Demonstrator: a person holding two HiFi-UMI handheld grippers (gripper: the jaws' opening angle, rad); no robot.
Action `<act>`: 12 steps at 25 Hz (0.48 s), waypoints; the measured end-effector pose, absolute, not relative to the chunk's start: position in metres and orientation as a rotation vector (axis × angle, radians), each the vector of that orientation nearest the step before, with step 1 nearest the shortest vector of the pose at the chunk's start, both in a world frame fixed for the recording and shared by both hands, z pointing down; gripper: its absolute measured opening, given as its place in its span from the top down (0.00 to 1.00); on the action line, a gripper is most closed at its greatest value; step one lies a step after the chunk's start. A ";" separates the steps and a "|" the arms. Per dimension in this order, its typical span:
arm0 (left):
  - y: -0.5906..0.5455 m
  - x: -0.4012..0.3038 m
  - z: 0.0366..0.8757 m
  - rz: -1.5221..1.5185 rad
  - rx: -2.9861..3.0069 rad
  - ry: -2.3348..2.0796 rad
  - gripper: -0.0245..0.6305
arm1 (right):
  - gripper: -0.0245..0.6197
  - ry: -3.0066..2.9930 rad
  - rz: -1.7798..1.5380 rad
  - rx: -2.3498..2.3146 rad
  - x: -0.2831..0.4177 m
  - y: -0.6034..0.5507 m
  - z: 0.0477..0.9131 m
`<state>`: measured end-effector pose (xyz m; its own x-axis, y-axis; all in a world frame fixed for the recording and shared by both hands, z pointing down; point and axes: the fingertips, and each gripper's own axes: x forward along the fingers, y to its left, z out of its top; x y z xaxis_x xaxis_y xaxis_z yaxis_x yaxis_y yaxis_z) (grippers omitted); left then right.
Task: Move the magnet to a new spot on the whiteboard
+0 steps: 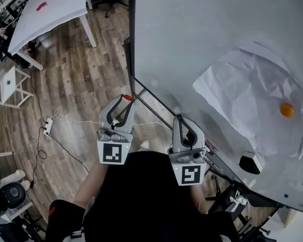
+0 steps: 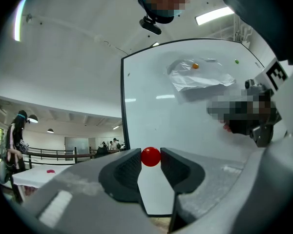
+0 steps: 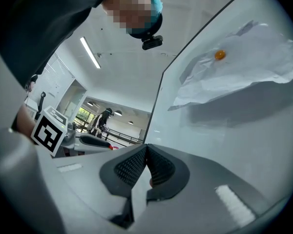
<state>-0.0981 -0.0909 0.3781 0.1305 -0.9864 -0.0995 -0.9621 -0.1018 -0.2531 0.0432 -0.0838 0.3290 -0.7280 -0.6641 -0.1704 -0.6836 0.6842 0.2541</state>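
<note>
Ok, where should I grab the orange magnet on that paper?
Pinch the orange magnet by its round sides, probably, coming straight at the whiteboard: it's a small knob proud of the paper, so only its sides offer purchase.

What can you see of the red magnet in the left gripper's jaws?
The red magnet is a small, round, glossy piece like a ball, plastic by its look. It sits clamped at the very tips of the left gripper, with a dark ribbed pad pressing on each side. It is held near the left edge of the upright whiteboard. Whether it touches the board cannot be told. Nothing else is seen touching it.
</note>
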 end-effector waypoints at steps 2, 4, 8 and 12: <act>-0.084 -0.099 0.378 -0.140 -2.145 1.929 0.77 | 0.96 2.826 0.460 -1.114 0.043 -0.084 0.330; -0.077 -0.100 0.380 -0.145 -2.143 1.954 0.77 | 0.96 2.826 0.453 -1.103 0.042 -0.083 0.330; -0.066 -0.101 0.376 -0.159 -2.117 1.960 0.77 | 0.96 2.836 0.451 -1.069 0.038 -0.078 0.331; -0.060 -0.101 0.376 -0.164 -2.102 1.969 0.77 | 0.96 2.843 0.451 -1.042 0.036 -0.074 0.331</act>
<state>-0.1009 -0.0597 0.3760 0.0774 -0.9928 -0.0919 -0.9639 -0.0510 -0.2614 0.0362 -0.0743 0.3309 -0.7656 -0.6192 -0.1746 -0.6428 0.7255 0.2457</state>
